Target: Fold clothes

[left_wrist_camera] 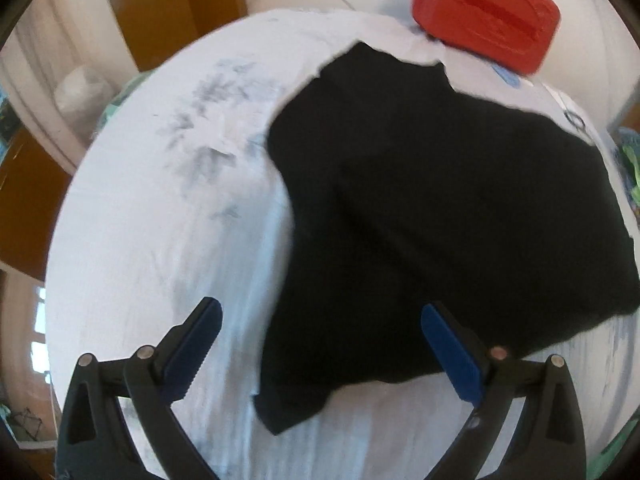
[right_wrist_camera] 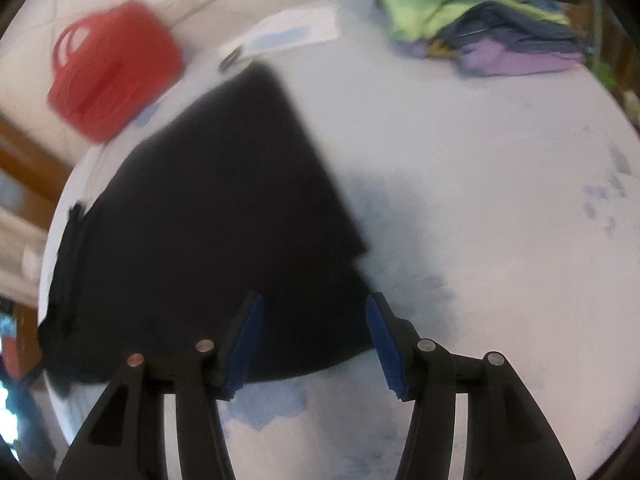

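While it lies spread and partly folded on the pale, blue-smudged table, the black garment sits between both tools: left gripper, jaws wide apart, empty, above its near corner; right gripper, jaws apart, empty, over its near edge. Beyond it: red bag at the far edge; heap of coloured clothes well apart.

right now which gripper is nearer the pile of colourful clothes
Right. The pile of colourful clothes lies ahead and to the right of the right gripper. The left gripper sees only a sliver of it past the black garment.
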`<state>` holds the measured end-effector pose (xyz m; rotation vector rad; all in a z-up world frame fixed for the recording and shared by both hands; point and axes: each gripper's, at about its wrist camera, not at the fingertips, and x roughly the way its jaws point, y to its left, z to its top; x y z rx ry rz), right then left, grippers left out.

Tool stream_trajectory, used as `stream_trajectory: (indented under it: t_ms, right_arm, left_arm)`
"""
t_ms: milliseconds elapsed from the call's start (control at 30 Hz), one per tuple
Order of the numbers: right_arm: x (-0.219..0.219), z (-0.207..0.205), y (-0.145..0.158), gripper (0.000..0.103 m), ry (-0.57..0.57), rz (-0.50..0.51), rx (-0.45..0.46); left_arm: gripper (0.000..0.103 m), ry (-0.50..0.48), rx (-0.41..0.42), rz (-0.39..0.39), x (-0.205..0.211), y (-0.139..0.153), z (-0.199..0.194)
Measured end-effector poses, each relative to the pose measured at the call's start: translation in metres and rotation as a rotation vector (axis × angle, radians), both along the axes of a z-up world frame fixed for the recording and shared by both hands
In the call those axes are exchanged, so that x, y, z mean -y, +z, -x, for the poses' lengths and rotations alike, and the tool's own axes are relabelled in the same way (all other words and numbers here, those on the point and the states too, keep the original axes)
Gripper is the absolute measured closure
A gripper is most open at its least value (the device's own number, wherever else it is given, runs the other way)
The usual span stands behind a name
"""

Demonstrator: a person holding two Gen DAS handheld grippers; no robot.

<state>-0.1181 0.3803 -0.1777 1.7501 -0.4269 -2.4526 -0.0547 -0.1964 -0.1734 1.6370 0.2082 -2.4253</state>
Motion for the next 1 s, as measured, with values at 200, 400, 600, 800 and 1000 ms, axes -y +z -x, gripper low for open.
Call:
stream_trajectory:
  t_ms: [200,400,600,800,1000]
  right_arm:
    - [-0.011,-0.006,-0.016,0.087,-0.034,-0.084,0.085]
    - [-0.024,0.000,0.007,0.075,-0.052,-0.118,0.068]
    - [0.001,0.062,0.041,0.065,-0.012,0.012,-0.032]
    - [0.042,0.152,0.034,0.064,0.029,0.079,-0.046]
    - [0.062,0.233,0.024,0.055,0.000,0.026,-0.034]
  left_arm:
    - [0.001,0.024,0.149,-0.046,0.006,-0.036,-0.004]
    - [0.001,-0.013,0.037,-0.052,0.013,0.017,0.020]
    - [0.001,-0.031,-0.047,-0.036,0.025,0.054,0.124]
    - [0.001,-0.042,0.021,-0.078,0.032,0.032,0.243]
    - [0.001,-0.026,0.072,-0.132,0.050,0.003,0.310]
